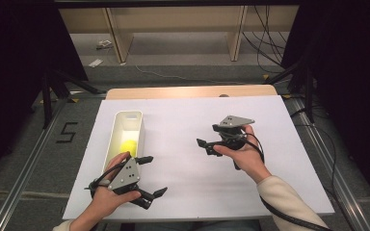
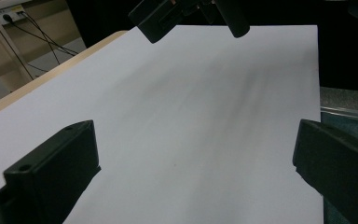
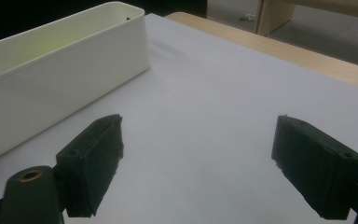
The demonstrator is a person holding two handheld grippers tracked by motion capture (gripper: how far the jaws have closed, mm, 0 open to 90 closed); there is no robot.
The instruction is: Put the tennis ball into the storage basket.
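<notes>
Both tools held spread and empty above the white surface (image 1: 192, 144), left tool (image 1: 152, 176) beside the white bin (image 1: 118, 129), right tool (image 1: 203, 146) pointed toward it.

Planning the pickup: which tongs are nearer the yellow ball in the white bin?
Left. The left tongs sit just beside the near end of the white bin, close to the yellow ball. The right tongs are farther off, over bare table.

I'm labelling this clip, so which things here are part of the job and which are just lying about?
Likely in the job:
white bin
yellow ball inside it
left gripper, open
right gripper, open

Lying about:
wooden shelf frame
cables on the floor
floor marking "5"
</notes>
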